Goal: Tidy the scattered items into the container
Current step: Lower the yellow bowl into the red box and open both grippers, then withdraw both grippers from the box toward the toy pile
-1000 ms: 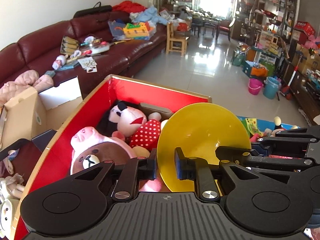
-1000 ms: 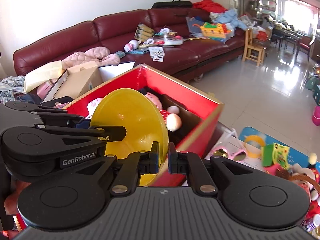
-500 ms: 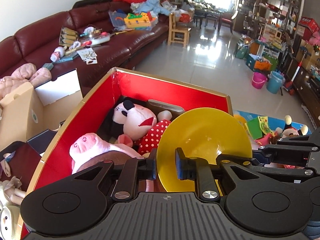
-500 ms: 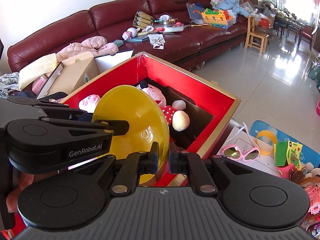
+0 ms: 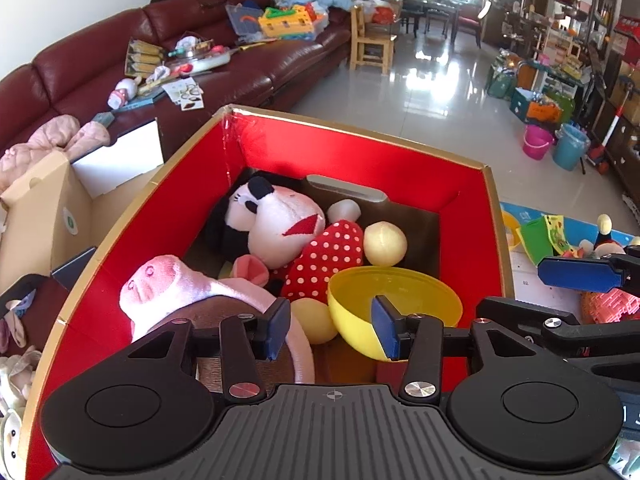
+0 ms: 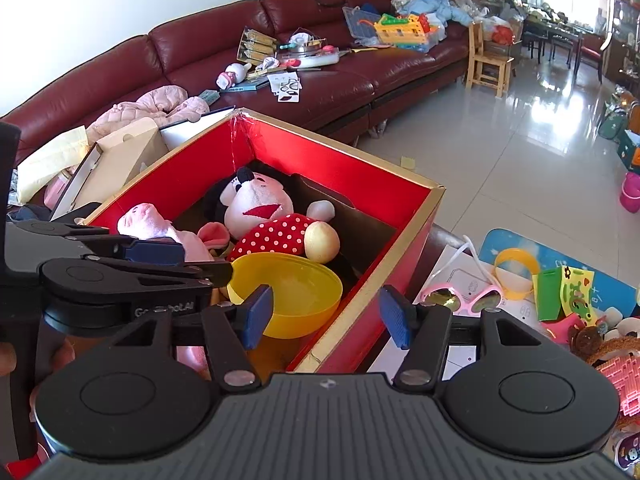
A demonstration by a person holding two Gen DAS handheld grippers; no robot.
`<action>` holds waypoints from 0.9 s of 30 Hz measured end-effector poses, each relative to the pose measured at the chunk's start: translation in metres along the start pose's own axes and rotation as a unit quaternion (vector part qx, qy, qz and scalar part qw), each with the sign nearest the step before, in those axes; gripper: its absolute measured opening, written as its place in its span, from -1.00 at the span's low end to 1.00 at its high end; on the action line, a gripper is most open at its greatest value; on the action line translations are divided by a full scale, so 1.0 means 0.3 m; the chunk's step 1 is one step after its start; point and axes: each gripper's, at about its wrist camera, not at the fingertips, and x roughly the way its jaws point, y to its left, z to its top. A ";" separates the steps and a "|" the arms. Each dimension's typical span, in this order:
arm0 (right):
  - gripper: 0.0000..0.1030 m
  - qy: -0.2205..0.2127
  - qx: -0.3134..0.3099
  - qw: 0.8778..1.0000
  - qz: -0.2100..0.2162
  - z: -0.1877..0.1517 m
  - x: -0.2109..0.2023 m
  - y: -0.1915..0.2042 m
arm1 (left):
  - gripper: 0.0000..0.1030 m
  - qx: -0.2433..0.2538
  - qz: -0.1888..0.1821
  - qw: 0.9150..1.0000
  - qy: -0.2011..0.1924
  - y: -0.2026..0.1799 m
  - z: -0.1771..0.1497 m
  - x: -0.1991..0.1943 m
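A yellow bowl (image 5: 400,292) (image 6: 292,292) lies rim-up inside the red box (image 5: 360,160) (image 6: 420,240), on top of the plush toys. My left gripper (image 5: 330,330) hangs over the box's near end with its jaws opening; its right pad overlaps the bowl's near edge but does not pinch it. My right gripper (image 6: 326,318) is opening too, spread wide above the box's gold rim, with nothing gripped. A mouse plush in a red dotted dress (image 5: 288,232) (image 6: 264,216) and a pink pig plush (image 5: 168,288) (image 6: 148,220) lie in the box.
To the right of the box, on a blue mat (image 6: 560,256), lie pink sunglasses (image 6: 464,300), a yellow ring (image 6: 516,270), a green card (image 6: 564,292) and other small toys. A cardboard box (image 5: 44,216) stands on the left. Behind is a cluttered red sofa (image 6: 320,80).
Both grippers held the yellow bowl upright by its rim; now both have opened and the bowl has dropped rim-up into the box. Both hands came lower and closer over the box.
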 end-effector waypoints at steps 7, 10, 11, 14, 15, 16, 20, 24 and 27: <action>0.22 -0.014 0.017 1.000 -0.008 -0.008 -0.035 -0.049 | -0.26 -0.047 -0.034 0.998 -0.005 -0.011 0.059 0.024; 0.22 -0.020 0.022 0.999 -0.013 -0.012 -0.049 -0.069 | -0.28 -0.026 -0.022 0.999 -0.006 -0.045 0.070 0.044; 0.22 -0.021 0.025 0.999 -0.014 -0.013 -0.053 -0.077 | -0.34 -0.019 -0.017 1.000 -0.003 -0.054 0.072 0.060; 0.22 -0.022 0.029 0.999 -0.017 -0.021 -0.059 -0.093 | -0.43 -0.020 -0.027 0.999 0.026 -0.061 0.058 0.114; 0.22 -0.021 0.029 0.999 -0.018 -0.024 -0.061 -0.097 | -0.50 -0.019 -0.030 0.999 0.035 -0.063 0.049 0.127; 0.22 -0.021 0.030 0.999 -0.019 -0.027 -0.061 -0.101 | -0.51 -0.014 -0.024 0.999 0.043 -0.068 0.036 0.142; 0.22 -0.019 0.038 0.999 -0.019 -0.039 -0.062 -0.123 | -0.51 0.009 0.004 0.997 0.071 -0.083 -0.018 0.187; 0.23 -0.016 0.042 0.999 -0.017 -0.055 -0.064 -0.132 | -0.54 0.026 0.012 0.997 0.078 -0.100 -0.056 0.186; 0.24 -0.014 0.044 0.999 -0.016 -0.072 -0.071 -0.140 | -0.32 0.023 0.010 0.998 0.066 -0.107 -0.061 0.143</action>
